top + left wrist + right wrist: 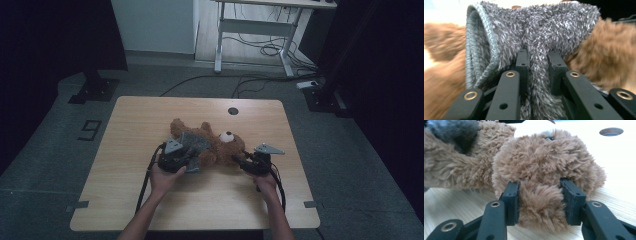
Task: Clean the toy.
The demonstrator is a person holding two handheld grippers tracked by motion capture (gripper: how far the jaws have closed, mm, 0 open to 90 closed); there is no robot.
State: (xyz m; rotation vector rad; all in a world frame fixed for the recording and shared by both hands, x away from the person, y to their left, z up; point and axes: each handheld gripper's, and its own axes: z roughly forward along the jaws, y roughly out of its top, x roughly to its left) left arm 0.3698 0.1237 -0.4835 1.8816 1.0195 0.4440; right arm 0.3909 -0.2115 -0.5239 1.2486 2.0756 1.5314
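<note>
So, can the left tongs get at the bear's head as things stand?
Probably not yet: the left tongs are shut on the grey sweater, and the right tongs already grip the bear's head.

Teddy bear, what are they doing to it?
A person is working on a brown teddy bear lying on the wooden table, with a gripper in each hand. The left gripper has its jaws pinched on a fold of the bear's fuzzy grey sweater. The right gripper has its jaws squeezed around a furry brown part of the bear, near its head.
</note>
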